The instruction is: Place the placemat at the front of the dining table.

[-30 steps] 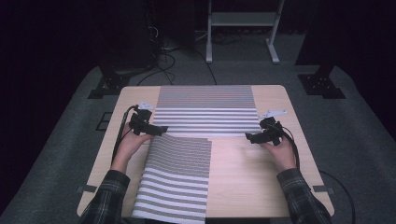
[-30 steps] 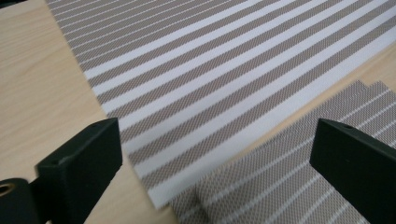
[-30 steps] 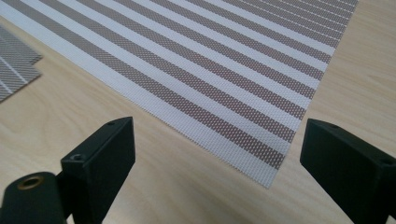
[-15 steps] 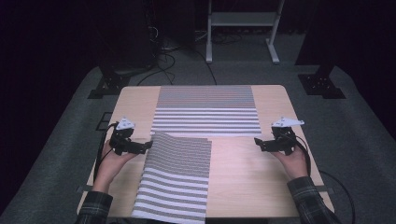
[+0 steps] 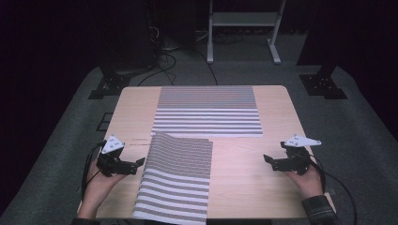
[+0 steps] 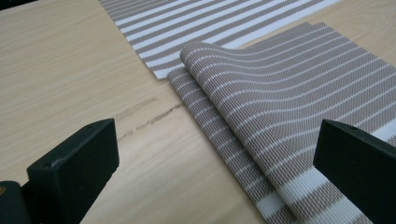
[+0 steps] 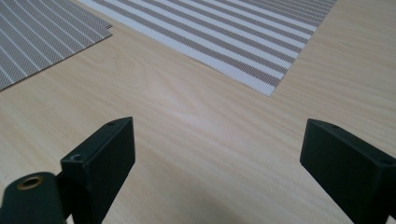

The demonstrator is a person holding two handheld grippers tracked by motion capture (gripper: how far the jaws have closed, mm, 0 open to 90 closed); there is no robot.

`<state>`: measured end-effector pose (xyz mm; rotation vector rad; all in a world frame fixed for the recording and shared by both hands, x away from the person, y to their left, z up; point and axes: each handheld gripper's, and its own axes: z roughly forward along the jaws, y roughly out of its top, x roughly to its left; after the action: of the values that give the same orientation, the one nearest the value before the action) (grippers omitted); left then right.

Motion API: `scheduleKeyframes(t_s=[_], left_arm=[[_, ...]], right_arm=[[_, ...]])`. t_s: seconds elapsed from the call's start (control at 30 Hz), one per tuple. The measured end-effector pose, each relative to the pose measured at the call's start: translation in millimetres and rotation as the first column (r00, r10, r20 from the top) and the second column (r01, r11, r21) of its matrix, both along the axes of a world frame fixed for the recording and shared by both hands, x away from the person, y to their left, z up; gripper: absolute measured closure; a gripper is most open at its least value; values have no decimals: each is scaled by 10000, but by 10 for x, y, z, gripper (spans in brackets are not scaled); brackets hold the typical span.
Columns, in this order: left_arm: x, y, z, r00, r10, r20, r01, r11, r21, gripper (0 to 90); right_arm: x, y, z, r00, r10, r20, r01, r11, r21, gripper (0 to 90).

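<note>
Both claws hanging released: left claw (image 5: pixel 139 162) just beside the folded mat's (image 5: pixel 176 180) edge, right claw (image 5: pixel 268 160) over bare desk (image 5: pixel 244 178).

Folded striped mat (image 5: pixel 176 180) lies at table's (image 5: pixel 277 108) near edge, left of centre; flat mat (image 5: pixel 207 110) along far edge. Left gripper (image 5: pixel 139 162) just beside folded mat's left edge. Right gripper (image 5: pixel 267 160) near right edge, both gaping, empty.
</note>
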<state>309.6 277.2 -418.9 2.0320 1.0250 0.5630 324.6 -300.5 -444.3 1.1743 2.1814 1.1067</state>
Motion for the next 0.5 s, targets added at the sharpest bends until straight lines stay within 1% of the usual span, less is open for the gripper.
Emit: scheduleKeyframes(t_s=[0.1, 0.17, 0.27, 0.43, 0.5], left_arm=[[-100, 22, -31, 10000, -5, 3, 5, 10000, 10, 0], [-162, 38, -58, 10000, -18, 11, 18, 10000, 75, 0], [-240, 67, -109, 10000, -26, -56, 27, 9999, 98, 0], [-347, 109, -187, 9998, 5, -180, -1, 9998, 199, 0], [-381, 115, -223, 9997, 29, -248, -23, 9998, 211, 0]], right_arm=[[-94, -33, -27, 9999, 70, -97, -70, 10000, 6, 92], [-157, -50, -55, 9999, 128, -109, -130, 9998, -136, 93], [-246, -79, -100, 9995, 224, -241, -228, 9996, -169, 92], [-371, -140, -144, 9985, 159, -533, -168, 9997, -169, 92], [-418, -162, -158, 9984, 98, -557, -108, 9998, -166, 92]])
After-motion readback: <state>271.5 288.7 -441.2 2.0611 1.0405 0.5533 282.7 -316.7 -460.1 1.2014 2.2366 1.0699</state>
